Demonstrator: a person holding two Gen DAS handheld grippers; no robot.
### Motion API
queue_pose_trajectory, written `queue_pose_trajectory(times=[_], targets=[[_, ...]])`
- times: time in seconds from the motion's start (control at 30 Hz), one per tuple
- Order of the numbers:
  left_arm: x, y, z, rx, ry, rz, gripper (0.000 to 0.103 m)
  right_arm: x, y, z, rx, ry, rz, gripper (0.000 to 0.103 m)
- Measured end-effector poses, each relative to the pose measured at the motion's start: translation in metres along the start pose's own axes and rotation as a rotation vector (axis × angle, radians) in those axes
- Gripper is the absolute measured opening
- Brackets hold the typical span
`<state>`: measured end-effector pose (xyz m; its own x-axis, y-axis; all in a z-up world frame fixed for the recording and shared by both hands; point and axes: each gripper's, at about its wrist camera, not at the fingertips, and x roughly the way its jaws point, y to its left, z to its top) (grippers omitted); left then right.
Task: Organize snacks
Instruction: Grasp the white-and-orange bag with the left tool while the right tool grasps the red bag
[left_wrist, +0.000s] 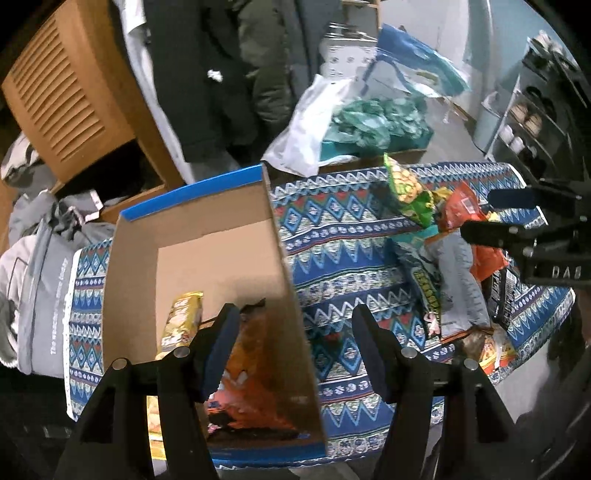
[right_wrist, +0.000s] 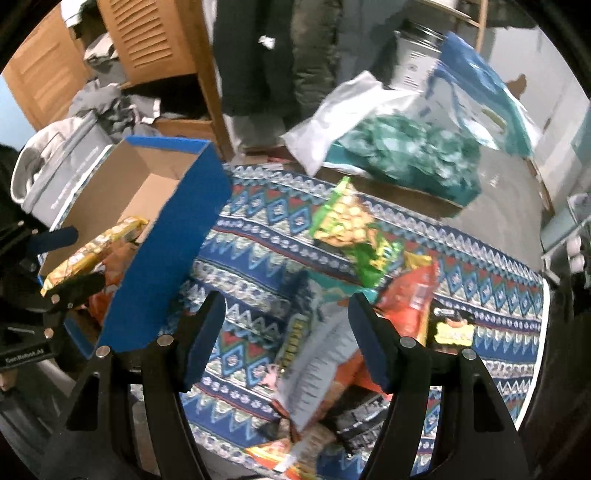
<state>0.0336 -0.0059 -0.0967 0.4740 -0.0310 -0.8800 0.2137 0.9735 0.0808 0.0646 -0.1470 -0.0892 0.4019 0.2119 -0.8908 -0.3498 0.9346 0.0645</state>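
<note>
Two snacks, a yellow foil packet (left_wrist: 183, 319) and an orange crinkly bag (left_wrist: 251, 373), already lie in the blue-edged cardboard box (left_wrist: 207, 236) under the spread, empty left gripper (left_wrist: 295, 354). Most remain: the heap of mixed snack bags (right_wrist: 354, 295) on the patterned counter (right_wrist: 258, 236) beneath the spread right gripper (right_wrist: 286, 339). The box's tall wall stands between.
</note>
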Motion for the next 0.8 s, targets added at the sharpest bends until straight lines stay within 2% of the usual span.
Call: queue_pose_trajectory(times=[0.4,0.8], targets=[[0.014,-0.043,0.009,0.056,0.039,-0.047,0.065,-0.007,-0.066,-0.026,0.114,-0.005,-0.029,0.07],[0.041,-0.084,0.021,0.1,0.08,-0.075,0.065,0.02,-0.122,-0.053,0.227,0.054,-0.041,0.07]])
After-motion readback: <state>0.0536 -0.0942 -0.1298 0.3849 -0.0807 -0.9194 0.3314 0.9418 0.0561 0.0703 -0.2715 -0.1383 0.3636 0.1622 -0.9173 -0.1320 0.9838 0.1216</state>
